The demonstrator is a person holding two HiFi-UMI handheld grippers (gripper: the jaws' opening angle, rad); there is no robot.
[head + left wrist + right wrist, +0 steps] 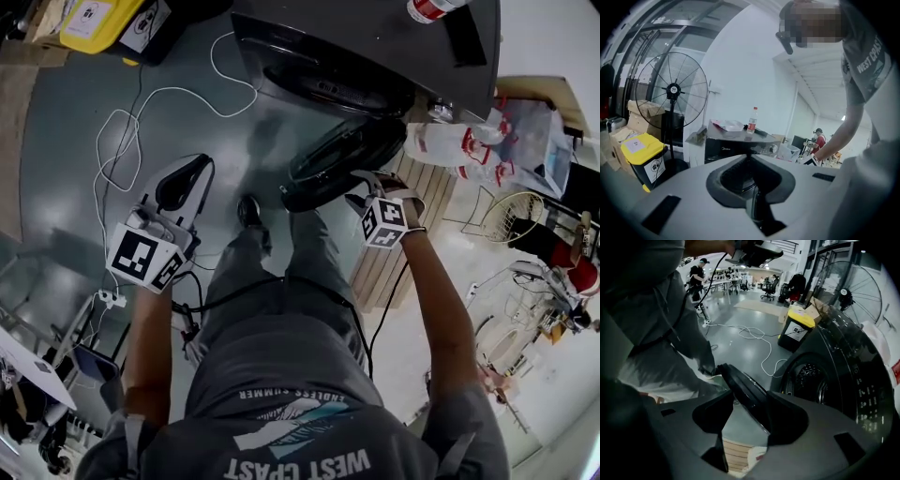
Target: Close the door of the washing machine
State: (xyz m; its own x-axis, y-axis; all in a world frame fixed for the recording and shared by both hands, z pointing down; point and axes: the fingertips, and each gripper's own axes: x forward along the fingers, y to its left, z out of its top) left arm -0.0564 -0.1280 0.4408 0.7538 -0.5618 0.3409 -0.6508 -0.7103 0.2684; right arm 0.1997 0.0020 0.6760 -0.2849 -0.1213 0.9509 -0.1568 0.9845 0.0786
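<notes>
The dark front-loading washing machine [375, 47] stands at the top of the head view, its round door [337, 159] swung out towards me. My right gripper [364, 190] points steeply down at the door's outer edge. In the right gripper view the black door rim [740, 383] runs between the open jaws of that gripper [750, 408], close to the right-hand finger [787, 413]; the drum opening [811, 380] shows behind. My left gripper [187, 173] hangs over the floor to the left, away from the door. Its jaws [753, 206] meet on a thin seam, with nothing held.
A white cable [122, 141] loops across the grey floor. A yellow bin [98, 21] stands at the back left. A wooden slatted pallet [403, 234] and a bag of bottles [487, 141] lie right of the door. A bottle [752, 120] stands on the machine, a fan [672, 89] beside it.
</notes>
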